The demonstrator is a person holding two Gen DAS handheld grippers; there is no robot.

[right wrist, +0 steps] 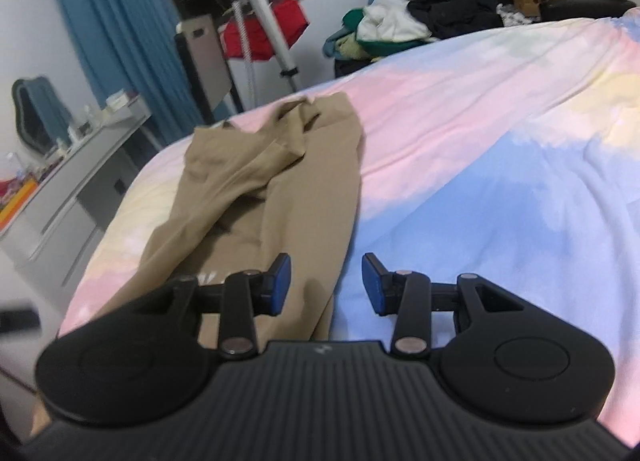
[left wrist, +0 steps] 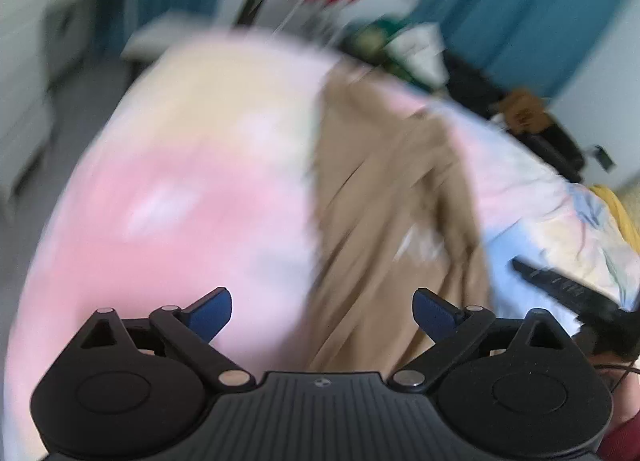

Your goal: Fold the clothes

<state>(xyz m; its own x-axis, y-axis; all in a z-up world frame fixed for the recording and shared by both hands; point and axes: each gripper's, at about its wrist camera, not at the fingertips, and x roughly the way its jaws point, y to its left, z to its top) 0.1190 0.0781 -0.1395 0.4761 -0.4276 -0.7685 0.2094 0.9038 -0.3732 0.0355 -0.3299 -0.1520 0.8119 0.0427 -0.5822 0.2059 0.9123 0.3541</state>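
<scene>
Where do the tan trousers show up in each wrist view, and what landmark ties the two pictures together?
Left wrist view: tan trousers run down the centre-right, blurred, lying on the pastel bedspread.
Right wrist view: tan trousers lie left of centre on the bedspread, reaching toward the near edge.
Shared landmark: the clothes pile beyond the bed's far edge.

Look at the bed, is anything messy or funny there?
Yes. The tan pants lie rumpled on the pastel bedspread, the top bunched in creases, not flat. Behind the bed, a clothes pile sits heaped and unfolded.
</scene>
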